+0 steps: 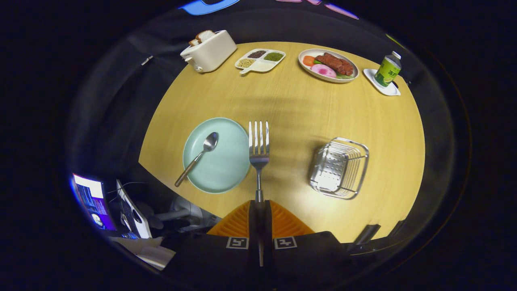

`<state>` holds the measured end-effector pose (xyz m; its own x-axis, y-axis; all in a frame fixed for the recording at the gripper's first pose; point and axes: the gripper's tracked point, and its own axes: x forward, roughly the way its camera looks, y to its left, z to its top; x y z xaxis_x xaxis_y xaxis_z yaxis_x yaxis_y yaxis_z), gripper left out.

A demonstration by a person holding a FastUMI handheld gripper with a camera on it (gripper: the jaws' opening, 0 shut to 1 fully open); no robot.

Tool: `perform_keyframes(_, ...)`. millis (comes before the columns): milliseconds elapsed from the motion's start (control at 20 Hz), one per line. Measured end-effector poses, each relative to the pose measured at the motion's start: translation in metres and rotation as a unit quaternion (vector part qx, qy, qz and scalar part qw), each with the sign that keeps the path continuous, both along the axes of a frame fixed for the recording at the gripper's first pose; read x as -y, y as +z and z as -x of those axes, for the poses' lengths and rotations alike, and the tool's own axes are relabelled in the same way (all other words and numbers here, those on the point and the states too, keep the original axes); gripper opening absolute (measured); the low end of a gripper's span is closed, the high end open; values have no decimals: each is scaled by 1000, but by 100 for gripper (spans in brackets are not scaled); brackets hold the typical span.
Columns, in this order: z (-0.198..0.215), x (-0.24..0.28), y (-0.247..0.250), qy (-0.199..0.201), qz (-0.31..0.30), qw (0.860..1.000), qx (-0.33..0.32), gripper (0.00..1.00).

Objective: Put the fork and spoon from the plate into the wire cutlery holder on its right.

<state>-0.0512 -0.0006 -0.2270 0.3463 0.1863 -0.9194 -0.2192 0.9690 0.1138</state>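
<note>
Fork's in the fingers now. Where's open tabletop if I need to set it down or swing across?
The gripper is shut on the steel fork. Bare wood lies between the pale green plate and the wire cutlery holder, and across the table's middle. Crowded: the far edge, with white toaster, divided snack tray, food plate and green bottle.

The scene is being viewed by a fisheye camera carried on the tool (259, 206), facing forward along its closed fingers and steeply downward. The whole counter (291, 109) is being taken in from well above, its far edge lying beyond the fingers.
</note>
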Motion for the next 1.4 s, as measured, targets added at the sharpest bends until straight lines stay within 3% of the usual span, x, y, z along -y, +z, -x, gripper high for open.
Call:
perform_keyframes(150, 7, 38, 10, -10, 14, 999, -28, 8)
perform_keyframes(500, 11, 97, -6, 12, 68, 991, -114, 8)
perform_keyframes(850, 2, 110, -23, 24, 93, 974, -207, 8)
perform_keyframes(1150, -14, 113, -26, 4, 92, 968, -231, 15)
perform_keyframes(1200, -18, 112, -24, 2, 88, 970, -226, 20)
perform_keyframes(1350, -26, 112, -14, 7, 70, 977, -200, 90)
perform_keyframes(1400, -29, 113, -7, 2, 66, 980, -188, 100)
